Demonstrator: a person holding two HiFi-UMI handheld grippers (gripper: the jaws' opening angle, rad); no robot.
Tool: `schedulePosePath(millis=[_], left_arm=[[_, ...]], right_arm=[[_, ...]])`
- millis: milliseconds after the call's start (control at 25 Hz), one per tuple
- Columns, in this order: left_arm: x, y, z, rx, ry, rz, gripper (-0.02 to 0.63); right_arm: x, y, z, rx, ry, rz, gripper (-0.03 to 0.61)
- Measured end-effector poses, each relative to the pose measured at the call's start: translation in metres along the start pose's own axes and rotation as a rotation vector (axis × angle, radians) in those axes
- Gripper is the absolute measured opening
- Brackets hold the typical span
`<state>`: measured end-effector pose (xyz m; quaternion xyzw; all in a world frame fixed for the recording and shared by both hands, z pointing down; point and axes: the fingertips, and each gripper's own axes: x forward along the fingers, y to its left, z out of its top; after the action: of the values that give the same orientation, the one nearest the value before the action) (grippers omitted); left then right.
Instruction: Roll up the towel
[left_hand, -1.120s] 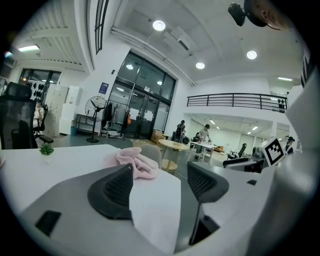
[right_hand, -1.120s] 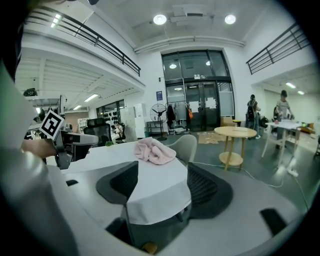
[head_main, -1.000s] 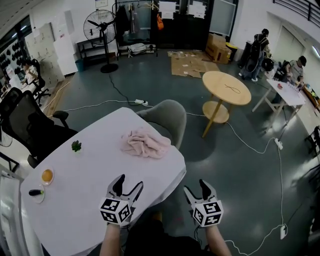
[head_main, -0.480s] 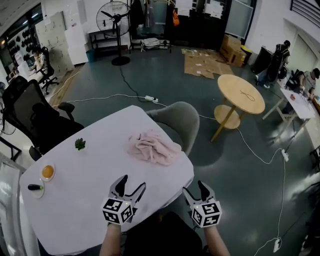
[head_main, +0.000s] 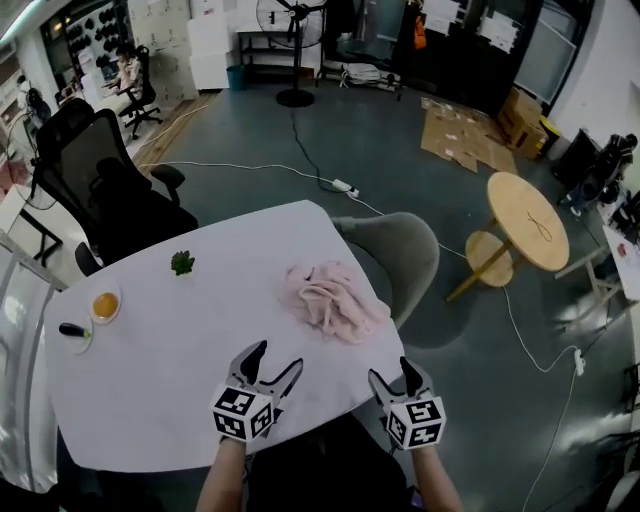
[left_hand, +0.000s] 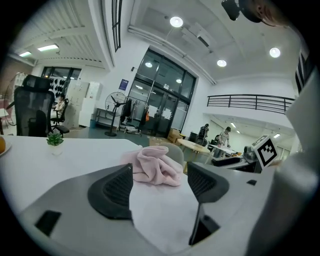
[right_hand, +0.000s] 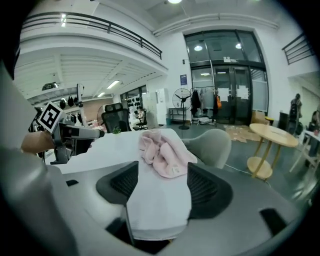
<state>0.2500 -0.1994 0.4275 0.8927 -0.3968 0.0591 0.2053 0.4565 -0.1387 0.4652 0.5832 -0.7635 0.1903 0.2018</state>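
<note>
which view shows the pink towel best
The head view: the towel lies crumpled on the white table, its whole outline seen from above. Both gripper views see it low and side-on, framed between open jaws, far side hidden.

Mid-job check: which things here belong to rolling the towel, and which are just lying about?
Job: crumpled pink towel; left tool, open and empty; right tool, open and empty; white table.
Lying about: small green plant; orange-filled dish; dish with dark object; grey chair.
</note>
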Motion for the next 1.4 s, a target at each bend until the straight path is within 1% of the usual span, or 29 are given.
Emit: schedulePosePath(millis=[200, 440, 680, 960, 1200, 1240, 1320, 1400], left_arm=[[0.028, 0.007, 0.006, -0.008, 0.014, 0.06, 0.354], [0.059, 0.003, -0.001, -0.076, 0.044, 0.109, 0.354], [0.093, -0.004, -0.021, -0.137, 0.094, 0.121, 0.354], [0.127, -0.011, -0.047, -0.179, 0.169, 0.111, 0.354], [0.151, -0.006, -0.067, -0.229, 0.218, 0.143, 0.351], [0.154, -0.004, -0.071, -0.239, 0.225, 0.149, 0.343], [0.159, 0.0, -0.078, -0.255, 0.243, 0.172, 0.301], [0.163, 0.005, -0.086, -0.26, 0.266, 0.205, 0.264]], right_arm=[[0.036, -0.023, 0.016, -0.045, 0.039, 0.068, 0.301], [0.071, -0.056, 0.026, -0.08, 0.078, 0.131, 0.299], [0.108, -0.08, 0.033, -0.095, 0.095, 0.171, 0.29], [0.147, -0.087, 0.033, -0.142, 0.125, 0.257, 0.283], [0.168, -0.088, 0.024, -0.152, 0.165, 0.349, 0.236], [0.171, -0.087, 0.021, -0.159, 0.178, 0.369, 0.227], [0.176, -0.085, 0.015, -0.173, 0.2, 0.399, 0.213], [0.18, -0.085, 0.011, -0.179, 0.209, 0.409, 0.168]])
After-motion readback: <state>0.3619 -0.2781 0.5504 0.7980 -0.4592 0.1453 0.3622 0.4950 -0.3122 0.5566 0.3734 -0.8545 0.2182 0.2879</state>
